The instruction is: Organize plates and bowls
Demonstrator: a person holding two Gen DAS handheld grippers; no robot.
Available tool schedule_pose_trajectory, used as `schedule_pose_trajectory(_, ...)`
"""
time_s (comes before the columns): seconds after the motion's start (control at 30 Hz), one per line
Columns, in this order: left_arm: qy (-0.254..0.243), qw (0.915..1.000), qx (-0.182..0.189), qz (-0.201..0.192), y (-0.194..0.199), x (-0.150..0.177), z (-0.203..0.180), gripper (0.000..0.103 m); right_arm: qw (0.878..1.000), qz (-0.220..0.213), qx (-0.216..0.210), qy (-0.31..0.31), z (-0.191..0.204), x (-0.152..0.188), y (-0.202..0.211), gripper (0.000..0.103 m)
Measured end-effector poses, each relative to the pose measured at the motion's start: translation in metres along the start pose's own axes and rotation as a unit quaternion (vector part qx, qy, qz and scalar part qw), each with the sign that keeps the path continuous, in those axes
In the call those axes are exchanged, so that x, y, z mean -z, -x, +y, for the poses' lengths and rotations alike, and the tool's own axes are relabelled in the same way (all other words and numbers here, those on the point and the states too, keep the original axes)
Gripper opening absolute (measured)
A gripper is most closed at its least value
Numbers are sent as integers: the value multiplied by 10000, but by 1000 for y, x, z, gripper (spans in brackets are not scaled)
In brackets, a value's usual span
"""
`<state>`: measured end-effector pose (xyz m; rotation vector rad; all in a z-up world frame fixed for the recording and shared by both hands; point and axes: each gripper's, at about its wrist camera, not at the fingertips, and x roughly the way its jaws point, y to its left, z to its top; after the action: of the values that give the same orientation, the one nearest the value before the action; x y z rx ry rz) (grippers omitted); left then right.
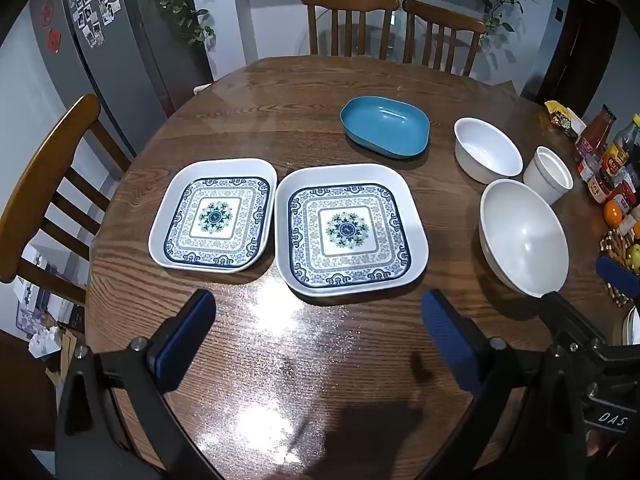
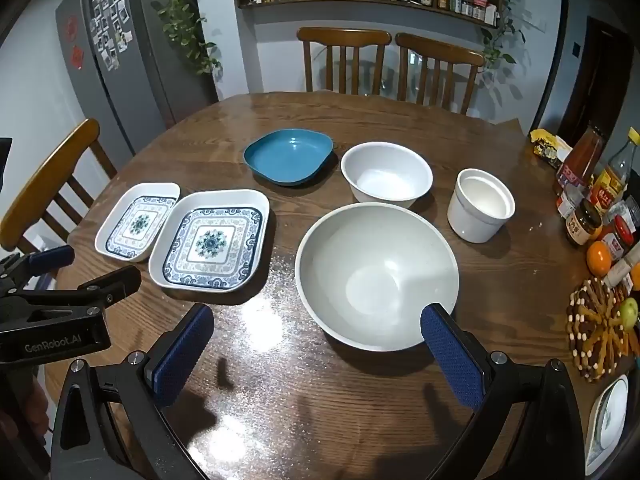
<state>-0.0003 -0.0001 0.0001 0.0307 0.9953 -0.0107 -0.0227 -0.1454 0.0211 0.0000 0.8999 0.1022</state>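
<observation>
Two square patterned plates lie side by side on the wooden table: the smaller left one (image 1: 214,216) (image 2: 138,222) and the larger one (image 1: 348,232) (image 2: 212,244). A blue dish (image 1: 386,128) (image 2: 288,156), a small white bowl (image 1: 488,150) (image 2: 386,176), a white cup (image 1: 548,174) (image 2: 482,204) and a large white bowl (image 1: 524,236) (image 2: 376,276) stand further right. My left gripper (image 1: 320,340) is open and empty, just short of the plates. My right gripper (image 2: 320,352) is open and empty, with its right finger at the large bowl's near rim.
Sauce bottles (image 2: 592,184), oranges (image 2: 599,258) and a woven trivet (image 2: 600,328) crowd the table's right edge. Another plate (image 2: 608,420) shows at the near right. Wooden chairs (image 1: 350,24) stand at the far side and one (image 1: 44,184) at the left.
</observation>
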Motion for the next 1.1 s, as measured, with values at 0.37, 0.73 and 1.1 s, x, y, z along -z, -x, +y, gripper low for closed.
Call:
schedule_pose_trajectory(0.37,91,9999,99,8,-1,2,4,102,10000,4,2,-5,-4,0,0,103)
schedule_pose_trajectory(0.73,73,9998,151,-60,2,3,4,102,10000,-24,3,5,-5,2,2,103)
schedule_pose_trajectory(1.1,70,9998,157,-90,5,4,4,102,10000,-33,-3,3,-8,3,1,103)
